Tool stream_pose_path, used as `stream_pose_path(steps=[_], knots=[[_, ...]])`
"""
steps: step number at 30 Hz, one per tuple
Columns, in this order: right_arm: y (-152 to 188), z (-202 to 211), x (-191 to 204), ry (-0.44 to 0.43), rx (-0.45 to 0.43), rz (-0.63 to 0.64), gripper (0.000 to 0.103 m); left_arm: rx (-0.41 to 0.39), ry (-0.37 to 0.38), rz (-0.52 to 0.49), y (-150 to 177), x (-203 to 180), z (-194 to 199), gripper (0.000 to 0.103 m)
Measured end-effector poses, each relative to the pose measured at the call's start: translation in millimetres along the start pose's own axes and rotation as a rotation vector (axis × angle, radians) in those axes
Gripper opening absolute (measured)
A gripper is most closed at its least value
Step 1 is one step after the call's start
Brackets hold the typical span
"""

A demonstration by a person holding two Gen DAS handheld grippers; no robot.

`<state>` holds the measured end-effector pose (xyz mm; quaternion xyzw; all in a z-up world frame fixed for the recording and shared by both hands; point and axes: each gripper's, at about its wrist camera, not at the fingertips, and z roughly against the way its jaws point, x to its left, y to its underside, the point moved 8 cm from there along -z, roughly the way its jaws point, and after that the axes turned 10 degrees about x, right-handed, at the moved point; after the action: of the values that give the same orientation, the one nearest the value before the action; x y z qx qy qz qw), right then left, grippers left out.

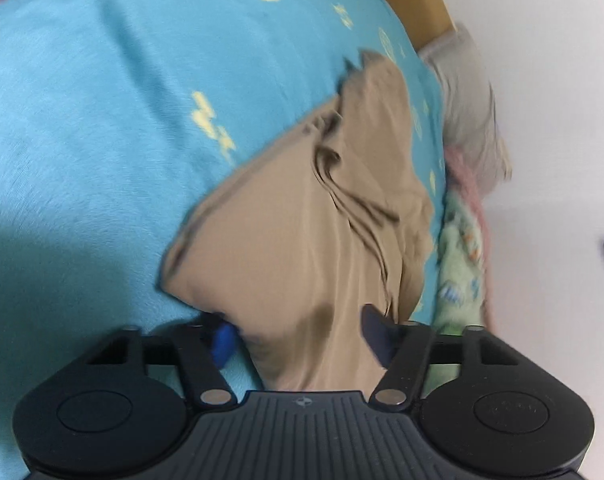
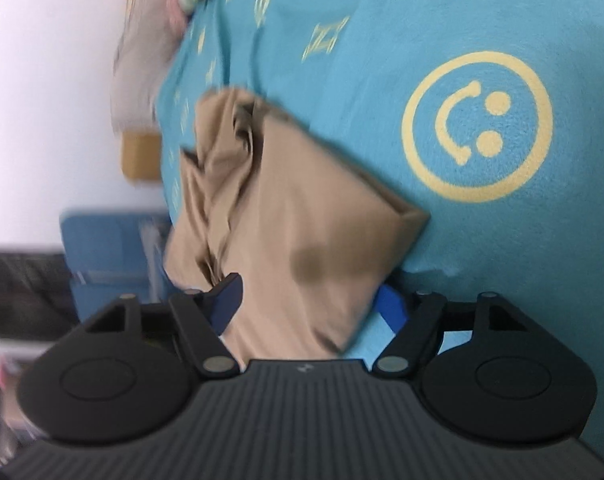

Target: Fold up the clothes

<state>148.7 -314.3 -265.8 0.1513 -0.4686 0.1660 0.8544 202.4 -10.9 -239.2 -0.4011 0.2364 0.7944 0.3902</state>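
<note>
Lying on the blue sheet [image 1: 82,120], the tan garment [image 1: 302,240] is pinched by the left gripper [image 1: 298,332] and the right gripper [image 2: 311,304]; a yellow smiley print [image 2: 477,126] is shown only by the right view.

This was a home, most likely a bedroom. A bed [image 1: 82,120] filled most of both views, covered by a turquoise sheet [image 2: 501,20] printed with pale yellow motifs, among them a large smiley face [image 2: 477,127]. At the bed's edge lay soft household bedding: a grey pillow [image 1: 467,108], something pink, and a green patterned blanket [image 1: 459,264]. Plain white walls [image 1: 541,40] stood close beside the bed. A tan cardboard box [image 1: 419,8] sat against the wall, and blue furniture [image 2: 110,240] showed below the bed's edge, too blurred to tell what kind.
</note>
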Motion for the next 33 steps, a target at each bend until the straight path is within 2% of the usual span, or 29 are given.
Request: stream_pose_path(steps=[1,3,4,6,9,13,16,19,22,26,29,33], knots=[[-2,0,0,0.003,-0.018,0.002,0.065,-0.003,0.002,0.018,-1,4,-1,0.039],[-6,0,-3,0.045,-0.040,0.011,0.033,-0.010,-0.004,0.025,-3,7,-1,0.019],[-7,0,-6,0.065,-0.045,0.010,0.025,-0.015,-0.007,0.024,-4,8,-1,0.018],[-10,2,-5,0.072,-0.045,0.018,0.017,-0.032,-0.005,0.008,-3,6,-1,0.012],[-8,8,6,0.071,-0.067,0.086,0.013,-0.060,0.009,-0.032,-3,-2,7,0.009],[-1,28,27,0.062,-0.100,0.158,0.011,-0.083,0.043,-0.128,4,-31,34,0.008],[2,46,48,0.066,-0.118,0.221,0.011,-0.075,0.020,-0.192,10,-62,54,0.008],[6,64,69,0.053,-0.127,0.251,0.010,-0.084,0.028,-0.255,20,-94,77,0.008],[13,85,88,0.050,-0.136,0.293,0.010,-0.073,0.010,-0.305,38,-112,101,0.008],[30,120,101,0.054,-0.131,0.353,0.010,-0.047,0.000,-0.303,72,-107,137,0.008],[53,152,94,0.058,-0.108,0.379,0.010,-0.019,-0.037,-0.270,107,-83,172,0.008],[81,191,76,0.047,-0.057,0.401,0.010,0.005,-0.053,-0.222,118,-74,180,0.008]])
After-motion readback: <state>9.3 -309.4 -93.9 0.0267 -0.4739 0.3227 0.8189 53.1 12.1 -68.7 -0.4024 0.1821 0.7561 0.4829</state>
